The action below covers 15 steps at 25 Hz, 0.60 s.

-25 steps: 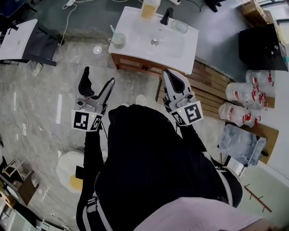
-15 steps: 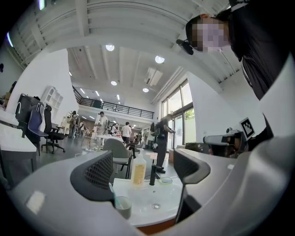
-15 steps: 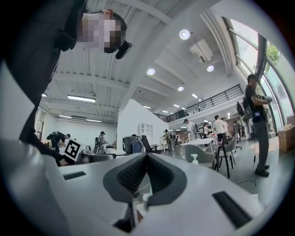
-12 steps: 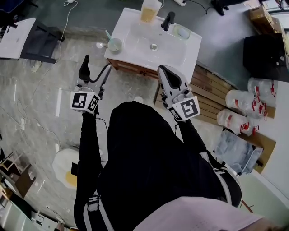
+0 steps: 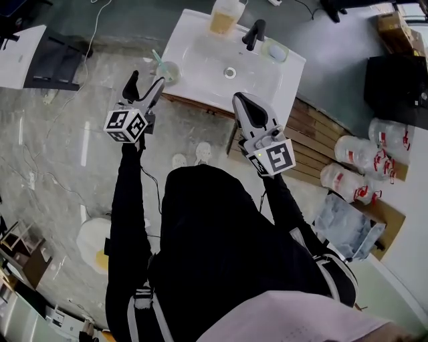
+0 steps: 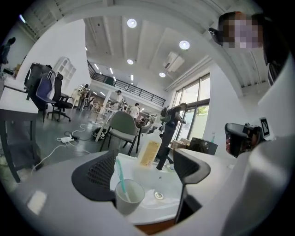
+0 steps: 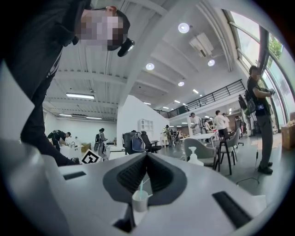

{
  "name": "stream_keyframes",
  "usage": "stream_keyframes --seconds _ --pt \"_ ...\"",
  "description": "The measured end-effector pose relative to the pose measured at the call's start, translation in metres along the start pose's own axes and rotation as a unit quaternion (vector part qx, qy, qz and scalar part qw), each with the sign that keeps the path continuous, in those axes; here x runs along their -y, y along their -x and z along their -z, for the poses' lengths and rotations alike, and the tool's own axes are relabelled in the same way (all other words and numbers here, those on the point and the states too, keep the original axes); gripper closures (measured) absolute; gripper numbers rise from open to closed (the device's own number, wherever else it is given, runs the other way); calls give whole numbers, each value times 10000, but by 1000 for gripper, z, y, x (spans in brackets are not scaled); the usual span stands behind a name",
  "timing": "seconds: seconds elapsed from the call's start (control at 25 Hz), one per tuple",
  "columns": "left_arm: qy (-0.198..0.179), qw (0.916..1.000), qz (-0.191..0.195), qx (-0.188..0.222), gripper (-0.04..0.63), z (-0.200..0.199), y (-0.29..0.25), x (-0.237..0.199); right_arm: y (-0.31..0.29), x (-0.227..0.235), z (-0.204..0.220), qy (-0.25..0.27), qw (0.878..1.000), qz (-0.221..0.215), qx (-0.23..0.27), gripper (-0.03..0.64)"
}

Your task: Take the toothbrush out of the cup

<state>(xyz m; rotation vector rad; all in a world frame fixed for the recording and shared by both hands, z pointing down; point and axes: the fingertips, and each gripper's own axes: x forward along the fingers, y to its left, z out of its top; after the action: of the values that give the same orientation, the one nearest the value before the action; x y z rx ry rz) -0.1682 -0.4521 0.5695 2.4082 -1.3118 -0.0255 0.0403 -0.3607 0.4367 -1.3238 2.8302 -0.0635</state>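
A white cup [image 5: 168, 70] stands on the front left corner of the white sink basin [image 5: 254, 77], with a teal toothbrush [image 5: 158, 59] leaning in it. My left gripper [image 5: 147, 81] hovers just short of the cup, open and empty. In the left gripper view the cup [image 6: 129, 197] and toothbrush [image 6: 120, 173] sit low between the spread pads [image 6: 94, 177]. My right gripper [image 5: 240, 100] is shut on nothing at the basin's front edge. In the right gripper view the cup [image 7: 139, 201] shows below its closed tips [image 7: 146, 157].
On the basin stand a yellow soap bottle [image 5: 224, 13], a black faucet [image 5: 253, 32] and a small dish [image 5: 274, 50]. A wooden pallet [image 5: 321, 137] and water jugs [image 5: 361, 153] lie to the right. A dark desk [image 5: 57, 60] is at the left.
Both grippers have moved forward toward the basin. The left one now hangs close beside the cup. The right stays shut, the left stays open.
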Motion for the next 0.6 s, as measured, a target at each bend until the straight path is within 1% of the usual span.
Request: stream_keyframes --seconds 0.2,0.36,0.44,0.6 --pt "484 9976 -59 -501 198 27 -35 -29 -6 15 11 -89 9999 92 -53 617" --pt "787 9920 -185 -969 198 52 -61 -52 -6 25 23 -160 9996 158 -141 617" --pt "836 9891 -210 -1190 198 61 -71 -60 -4 30 28 -193 9995 193 -187 617" --pt "771 9846 -179 -1559 198 74 -89 -66 1 41 36 -271 9989 286 -248 617"
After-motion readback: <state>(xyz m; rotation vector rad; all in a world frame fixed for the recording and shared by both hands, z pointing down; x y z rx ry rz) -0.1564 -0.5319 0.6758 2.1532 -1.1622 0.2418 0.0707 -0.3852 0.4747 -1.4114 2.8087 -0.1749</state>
